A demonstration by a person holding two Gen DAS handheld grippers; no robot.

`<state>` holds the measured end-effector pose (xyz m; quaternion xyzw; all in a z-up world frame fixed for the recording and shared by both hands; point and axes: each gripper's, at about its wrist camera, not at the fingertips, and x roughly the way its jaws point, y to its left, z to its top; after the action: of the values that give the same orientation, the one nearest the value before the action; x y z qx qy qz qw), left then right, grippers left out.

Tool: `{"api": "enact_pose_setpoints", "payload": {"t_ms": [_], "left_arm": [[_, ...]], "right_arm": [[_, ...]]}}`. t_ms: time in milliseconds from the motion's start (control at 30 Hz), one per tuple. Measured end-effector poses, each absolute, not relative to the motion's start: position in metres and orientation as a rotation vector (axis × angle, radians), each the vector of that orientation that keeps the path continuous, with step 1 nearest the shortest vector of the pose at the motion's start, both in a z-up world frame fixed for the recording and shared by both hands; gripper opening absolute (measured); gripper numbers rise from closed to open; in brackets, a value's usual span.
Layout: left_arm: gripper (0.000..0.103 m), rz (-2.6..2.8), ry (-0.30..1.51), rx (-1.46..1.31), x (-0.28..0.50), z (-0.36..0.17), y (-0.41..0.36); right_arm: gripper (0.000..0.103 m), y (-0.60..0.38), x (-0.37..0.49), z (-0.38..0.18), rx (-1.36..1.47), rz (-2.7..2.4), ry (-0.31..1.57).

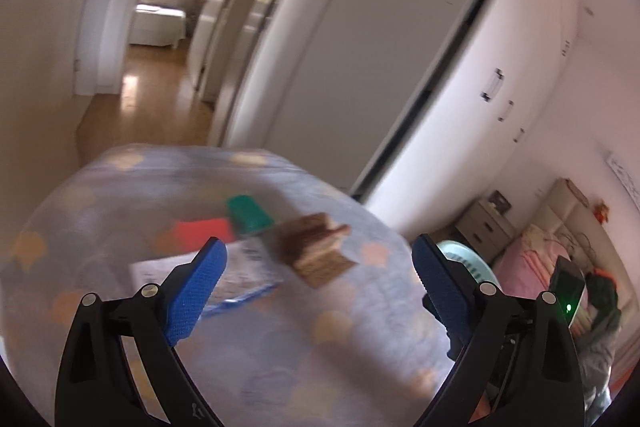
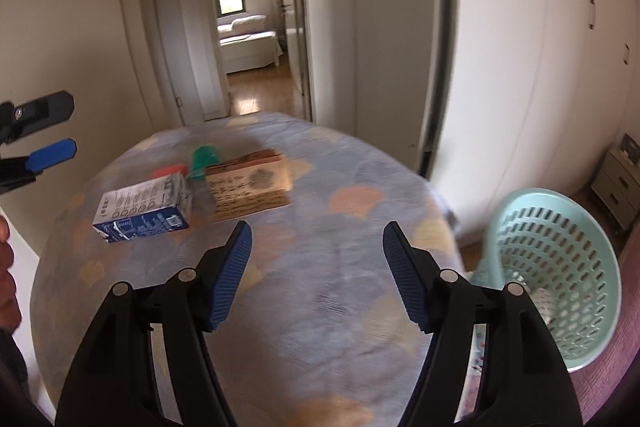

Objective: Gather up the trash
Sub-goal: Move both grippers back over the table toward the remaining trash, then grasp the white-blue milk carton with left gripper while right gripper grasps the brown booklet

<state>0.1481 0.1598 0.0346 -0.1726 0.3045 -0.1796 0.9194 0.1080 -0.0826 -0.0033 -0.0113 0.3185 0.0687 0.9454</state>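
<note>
On a round table with a blue patterned cloth (image 2: 320, 267) lie a white and blue carton (image 2: 144, 211), a brown paper box (image 2: 250, 187), a green cup on its side (image 2: 204, 159) and a red item (image 2: 170, 170). My right gripper (image 2: 316, 247) is open and empty above the near part of the table. My left gripper (image 1: 320, 259) is open and empty, close to the carton (image 1: 224, 275) and the brown box (image 1: 316, 251); it also shows at the left edge of the right wrist view (image 2: 56, 131). The green cup (image 1: 250, 213) and red item (image 1: 200, 233) lie beyond.
A light green perforated basket (image 2: 556, 267) stands right of the table with something pale inside; its rim shows in the left wrist view (image 1: 464, 259). White wardrobes (image 2: 540, 87) line the right. A hallway (image 2: 256, 83) opens behind the table. A pink bed (image 1: 532, 251) lies far right.
</note>
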Motion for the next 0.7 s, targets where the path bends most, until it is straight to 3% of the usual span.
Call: {"api": "enact_pose_setpoints", "payload": {"t_ms": [333,467,700], "left_arm": [[0.091,-0.21,0.676,-0.347,0.175,0.009,0.214],[0.091,-0.188,0.707,-0.34,0.19,-0.001,0.224],[0.09,-0.199,0.809,-0.265,0.217,-0.029,0.218]], "right_arm": [[0.064,-0.057,0.133,-0.038,-0.009,0.212,0.705],[0.045,-0.056,0.141,-0.052,0.002,0.223,0.752],[0.044,-0.062,0.144,-0.056,0.038,0.238,0.777]]}}
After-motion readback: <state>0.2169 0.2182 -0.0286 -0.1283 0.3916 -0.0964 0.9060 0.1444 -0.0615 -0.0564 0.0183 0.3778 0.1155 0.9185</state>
